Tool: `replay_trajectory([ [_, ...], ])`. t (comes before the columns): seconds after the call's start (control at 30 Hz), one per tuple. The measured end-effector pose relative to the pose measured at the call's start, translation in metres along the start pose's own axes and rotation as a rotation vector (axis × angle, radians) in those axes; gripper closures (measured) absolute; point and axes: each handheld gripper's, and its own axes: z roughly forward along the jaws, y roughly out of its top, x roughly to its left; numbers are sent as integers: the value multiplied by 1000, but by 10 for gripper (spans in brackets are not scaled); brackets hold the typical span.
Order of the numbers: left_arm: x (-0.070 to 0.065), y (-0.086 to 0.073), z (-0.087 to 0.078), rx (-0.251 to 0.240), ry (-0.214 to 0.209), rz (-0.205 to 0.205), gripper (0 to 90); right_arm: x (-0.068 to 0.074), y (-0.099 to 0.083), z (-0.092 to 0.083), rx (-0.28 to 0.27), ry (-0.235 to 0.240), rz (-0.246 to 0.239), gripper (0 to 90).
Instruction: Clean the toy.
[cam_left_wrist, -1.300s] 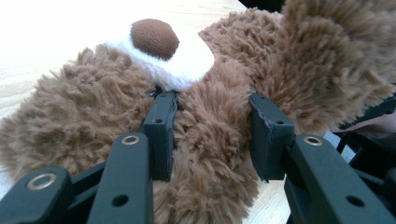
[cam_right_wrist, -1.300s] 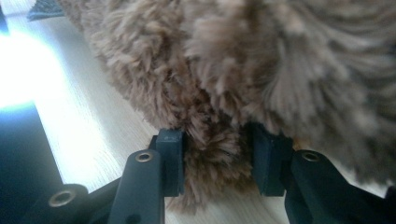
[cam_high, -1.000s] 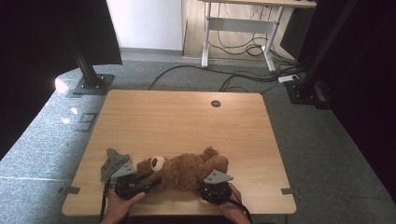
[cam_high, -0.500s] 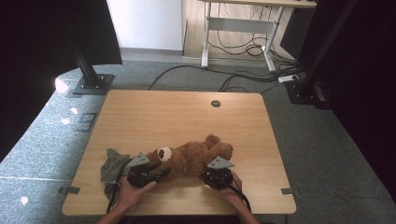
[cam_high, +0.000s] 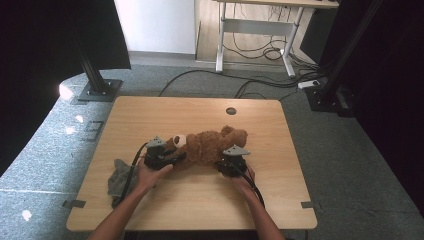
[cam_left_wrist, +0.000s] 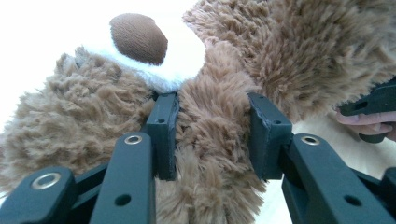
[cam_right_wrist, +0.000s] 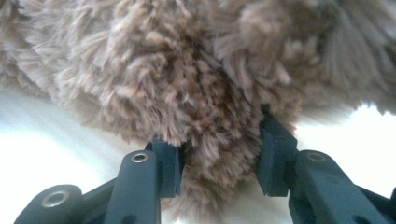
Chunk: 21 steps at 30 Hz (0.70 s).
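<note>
Brown teddy bear (cam_high: 207, 146) lying across the middle of the wooden table (cam_high: 200, 107), a little nearer the near edge than the far one, head with its white muzzle toward the left edge, legs toward the right edge. Left gripper (cam_high: 172, 157) clamped on the bear at the head end, held in the person's left hand (cam_high: 150, 172); seen from the left gripper view as both black pads (cam_left_wrist: 163, 135) sunk into a limb of brown fur (cam_left_wrist: 212, 135) just below the white muzzle and its dark brown nose, jaws partway closed with the plush bulging between them. Right gripper (cam_high: 231, 162) clamped on the bear at the leg end, held in the right hand (cam_high: 242, 177); seen from the right gripper view as both pads (cam_right_wrist: 275, 156) pressed into a tuft of shaggy fur (cam_right_wrist: 219, 140), jaws likewise partway closed and the fur squeezed between them, and just widened a touch while keeping their hold. Grey cloth (cam_high: 119, 177) crumpled near the left edge, toward the near left corner, just beside the left forearm and apart from the bear. Small dark round hole (cam_high: 231, 110) in the table close to the far edge, beyond the bear. Cable from each gripper trailing back along the forearm toward the near edge.
</note>
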Motion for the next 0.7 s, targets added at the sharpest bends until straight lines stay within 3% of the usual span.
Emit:
replay_trajectory([
  [0.13, 0, -1, -1, 0, 3, -1, 575, -3, 2, 1, 2, 1, 5, 536],
  [0.23, -4, -4, -8, 7, 0, 11, 566, -3, -2, -10, 0, 12, -3, 466],
  [0.37, -13, -13, -17, 12, -36, 17, 565, -4, -11, -37, -33, 61, 38, 391],
  [0.5, -21, -21, -26, 15, -61, 18, 565, -3, -14, -68, -67, 98, 46, 328],
  [0.7, -30, -34, -31, 22, -82, 4, 560, -1, -25, -102, -105, 126, 92, 253],
])
